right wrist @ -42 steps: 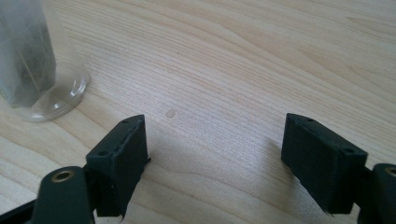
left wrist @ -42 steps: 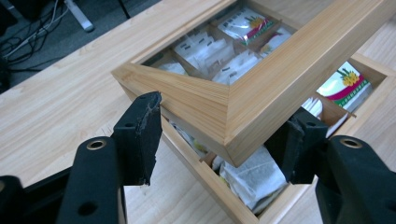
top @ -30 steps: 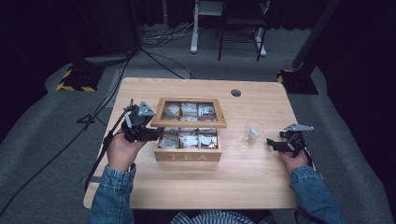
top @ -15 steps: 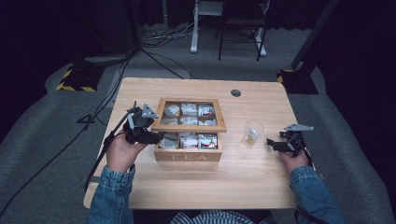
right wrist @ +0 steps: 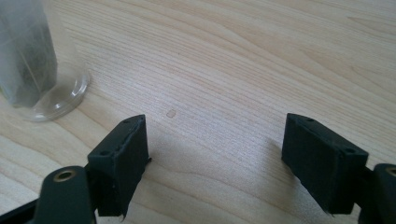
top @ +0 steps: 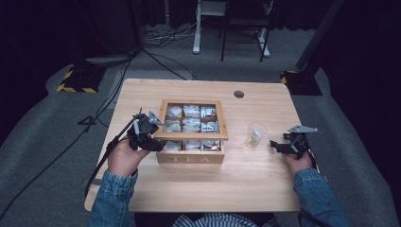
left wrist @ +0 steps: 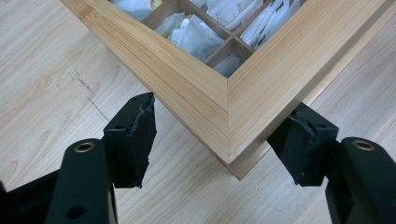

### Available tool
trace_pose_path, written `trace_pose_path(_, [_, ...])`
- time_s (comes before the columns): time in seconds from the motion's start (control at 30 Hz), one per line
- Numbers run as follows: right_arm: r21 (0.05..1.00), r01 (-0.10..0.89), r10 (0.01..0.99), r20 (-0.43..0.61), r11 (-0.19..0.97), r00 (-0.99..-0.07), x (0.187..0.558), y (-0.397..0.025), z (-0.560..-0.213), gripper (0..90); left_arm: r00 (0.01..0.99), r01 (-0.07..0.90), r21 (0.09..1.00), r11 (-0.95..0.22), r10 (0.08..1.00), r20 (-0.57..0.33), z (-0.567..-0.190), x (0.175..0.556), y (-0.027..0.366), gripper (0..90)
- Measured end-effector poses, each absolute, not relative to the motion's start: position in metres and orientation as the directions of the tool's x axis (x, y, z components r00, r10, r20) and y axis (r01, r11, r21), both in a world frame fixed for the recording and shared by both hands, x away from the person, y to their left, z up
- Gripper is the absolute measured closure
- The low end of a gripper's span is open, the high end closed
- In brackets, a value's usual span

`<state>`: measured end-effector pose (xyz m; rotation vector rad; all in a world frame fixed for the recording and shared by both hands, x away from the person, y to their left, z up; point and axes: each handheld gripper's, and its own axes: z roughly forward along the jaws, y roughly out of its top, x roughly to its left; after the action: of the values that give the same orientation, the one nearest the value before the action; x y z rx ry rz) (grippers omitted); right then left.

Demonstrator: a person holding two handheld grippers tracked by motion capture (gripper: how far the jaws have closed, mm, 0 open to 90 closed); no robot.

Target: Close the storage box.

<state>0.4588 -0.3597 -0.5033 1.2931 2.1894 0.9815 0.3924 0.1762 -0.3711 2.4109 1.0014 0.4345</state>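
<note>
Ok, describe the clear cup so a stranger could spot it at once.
Start at the wooden tea box in the middle of the table. Just right of it, between the box and the right tool, stands the clear plastic cup. It is the table's one see-through item, holding a tea bag.

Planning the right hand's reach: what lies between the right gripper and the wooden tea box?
In the high view, a clear plastic cup stands between the right gripper and the wooden tea box; otherwise bare tabletop.

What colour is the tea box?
The tea box is light tan wood with a straight grain. It shows best in the left gripper view, at the lid's corner.
</note>
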Motion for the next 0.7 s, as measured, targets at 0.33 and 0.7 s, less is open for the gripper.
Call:
trace_pose_path(0.33, [0.745,0.584,0.874,0.002,0.322,-0.485,0.459,-0.360,-0.503,22.9,0.695,0.597,0.499,-0.628,0.716,0.070,-0.382,0.394,0.175,34.7])
trace_pose_path(0.7, [0.745,0.584,0.875,0.002,0.322,-0.485,0.459,-0.360,-0.503,23.0,0.719,0.618,0.433,-0.656,0.694,0.026,-0.394,0.399,0.172,35.0])
